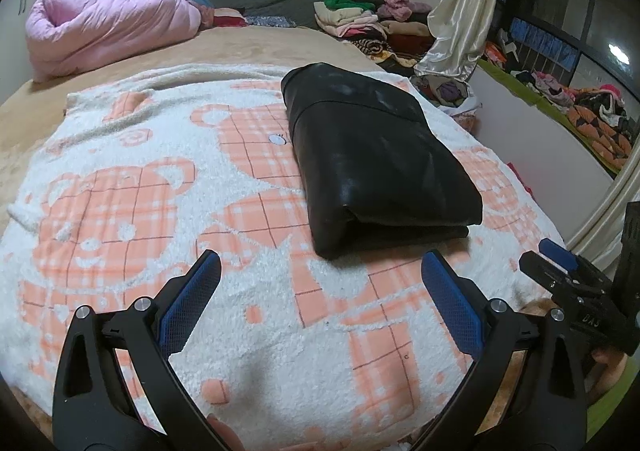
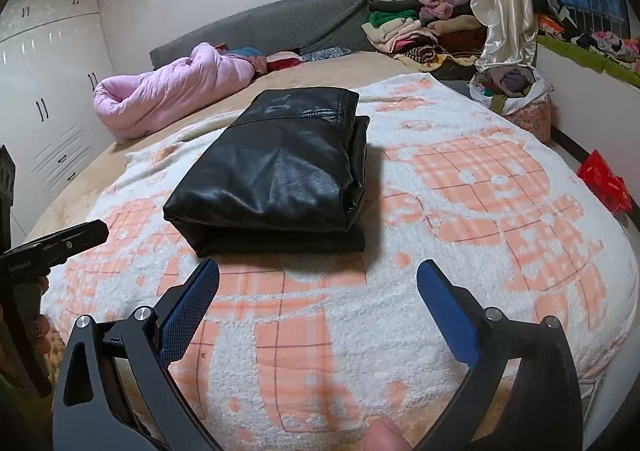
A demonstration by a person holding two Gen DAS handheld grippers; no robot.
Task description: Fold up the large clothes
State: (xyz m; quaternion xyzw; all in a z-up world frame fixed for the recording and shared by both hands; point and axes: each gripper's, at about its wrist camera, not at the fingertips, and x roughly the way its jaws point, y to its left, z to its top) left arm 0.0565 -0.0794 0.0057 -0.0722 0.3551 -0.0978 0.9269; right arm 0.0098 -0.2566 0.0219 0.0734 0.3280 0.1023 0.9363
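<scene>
The black jacket (image 2: 276,175) lies folded in a neat pile on the bear blanket (image 2: 460,243) on the bed, so the folding looks done, and the left gripper (image 1: 320,303) and right gripper (image 2: 318,307) hold nothing, fingers spread wide.

blanket (image 1: 120,171): near edge cut off | black garment (image 2: 276,171): underside hidden

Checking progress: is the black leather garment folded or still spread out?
Folded. The black leather garment lies as a compact rectangular bundle on the bear blanket, stacked layers visible at its near edge.
</scene>
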